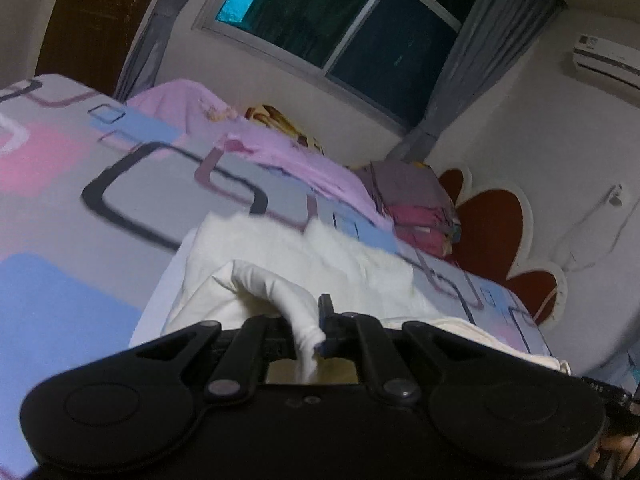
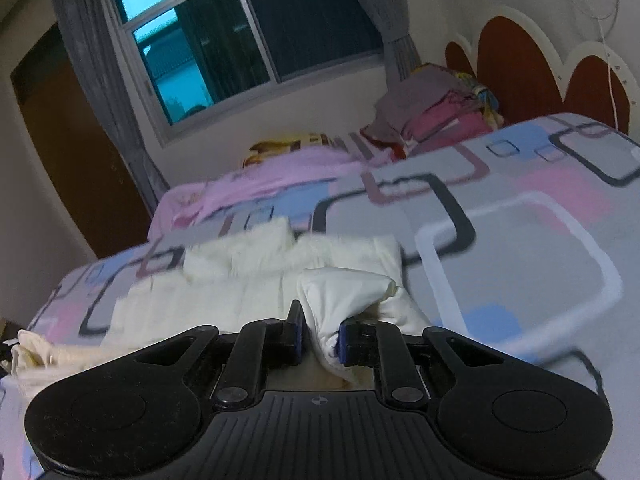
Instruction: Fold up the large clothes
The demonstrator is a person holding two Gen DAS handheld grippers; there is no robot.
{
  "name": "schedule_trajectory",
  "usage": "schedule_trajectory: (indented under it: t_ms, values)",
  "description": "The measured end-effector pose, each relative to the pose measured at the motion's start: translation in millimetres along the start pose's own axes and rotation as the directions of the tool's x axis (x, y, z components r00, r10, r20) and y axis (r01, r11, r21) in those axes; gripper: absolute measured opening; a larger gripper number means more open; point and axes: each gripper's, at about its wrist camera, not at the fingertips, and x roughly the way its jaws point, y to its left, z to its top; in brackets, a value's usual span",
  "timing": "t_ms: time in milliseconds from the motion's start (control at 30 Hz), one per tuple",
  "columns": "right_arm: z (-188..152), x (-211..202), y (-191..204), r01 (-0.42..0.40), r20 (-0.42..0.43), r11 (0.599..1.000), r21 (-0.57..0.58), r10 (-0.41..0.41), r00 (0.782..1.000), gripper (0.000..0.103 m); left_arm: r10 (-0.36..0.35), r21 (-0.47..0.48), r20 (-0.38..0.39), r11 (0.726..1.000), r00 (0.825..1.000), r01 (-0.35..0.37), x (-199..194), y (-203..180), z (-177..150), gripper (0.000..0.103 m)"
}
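A cream-white garment (image 1: pixel 280 256) lies spread on the patterned bedsheet (image 1: pixel 60 200). My left gripper (image 1: pixel 310 332) is shut on a pinched fold of the white garment, which rises up from the bed into the jaws. In the right wrist view the same white garment (image 2: pixel 248 280) stretches across the sheet (image 2: pixel 520 240). The right gripper (image 2: pixel 320 340) is shut on another bunched corner of it, the cloth squeezed between the blue pads. Both pinched parts are lifted off the bed.
A pink garment (image 1: pixel 272 148) lies further back on the bed, with a stack of folded clothes (image 1: pixel 416 204) by the red headboard (image 1: pixel 492 220). A window (image 1: pixel 340 20) with grey curtains is behind. A person's fingers (image 1: pixel 612 452) show at the lower right.
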Motion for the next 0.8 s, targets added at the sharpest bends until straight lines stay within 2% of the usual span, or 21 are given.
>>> schedule_trajectory:
  t_ms: [167, 367, 533, 800]
  values:
    - [35, 52, -7, 0.014, -0.005, 1.000, 0.000, -0.014, 1.000, 0.015, 0.046, 0.022, 0.028, 0.999, 0.999, -0.046, 44, -8, 29, 0.006]
    - [59, 118, -18, 0.040, -0.051, 0.999, 0.008, -0.039, 0.998, 0.015, 0.122, 0.037, 0.024, 0.992, 0.992, -0.123, 99, -10, 47, 0.006]
    - [67, 166, -33, 0.077, -0.092, 0.996, 0.034, -0.074, 0.993, 0.015, 0.196, 0.064, 0.016, 0.978, 0.981, -0.196, 140, -7, 58, 0.006]
    - [66, 215, -44, 0.097, -0.138, 0.994, 0.054, -0.089, 0.986, 0.016, 0.283, 0.137, -0.003, 0.950, 0.959, -0.280, 190, -8, 55, 0.007]
